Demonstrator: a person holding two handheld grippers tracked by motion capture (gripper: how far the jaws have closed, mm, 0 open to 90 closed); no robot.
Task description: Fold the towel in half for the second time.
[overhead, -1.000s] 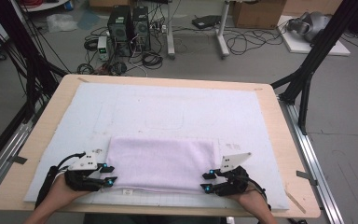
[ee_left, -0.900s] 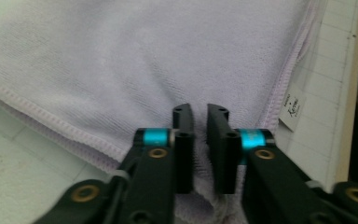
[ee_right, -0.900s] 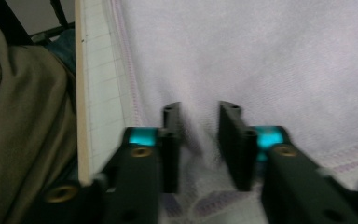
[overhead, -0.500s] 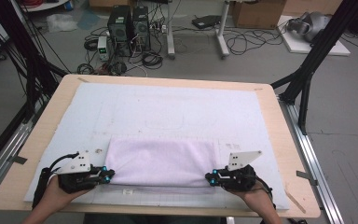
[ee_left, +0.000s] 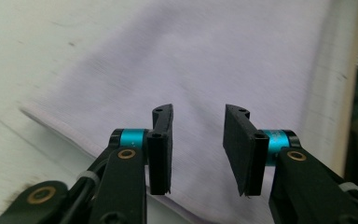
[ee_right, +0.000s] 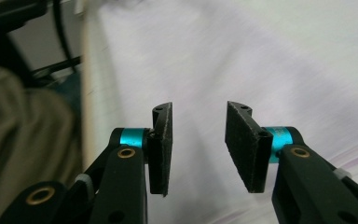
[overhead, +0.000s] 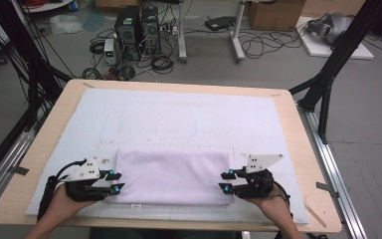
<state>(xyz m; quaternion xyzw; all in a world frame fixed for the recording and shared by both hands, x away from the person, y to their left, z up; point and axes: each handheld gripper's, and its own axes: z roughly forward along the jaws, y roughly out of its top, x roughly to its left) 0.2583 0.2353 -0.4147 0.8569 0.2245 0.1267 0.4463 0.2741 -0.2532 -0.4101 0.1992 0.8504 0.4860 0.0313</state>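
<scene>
The towel [overhead: 173, 177] lies folded flat on the white mat [overhead: 189, 119], close to the near edge of the desk [overhead: 303, 149]. Its long axis runs parallel to that near edge, left to right.

The left gripper [overhead: 113, 181] sits at the towel's left short edge, and the right gripper [overhead: 226, 181] at its right short edge. Both point inward, toward each other along the towel's long axis. Each hand is therefore equally near its own end, and neither needs to cross over.

The jaws of both grippers have just been opening. In the left gripper view the left gripper [ee_left: 198, 147] stands with its jaws parted over the towel [ee_left: 223, 70]. No cloth is pinched between them. In the right gripper view the right gripper [ee_right: 198, 147] shows the same state over the towel [ee_right: 261, 60].

Judgement: the next move depends on the two short edges. Each lies directly ahead of its jaws, just beside the tips, so a short inward advance should be enough to take them.
</scene>
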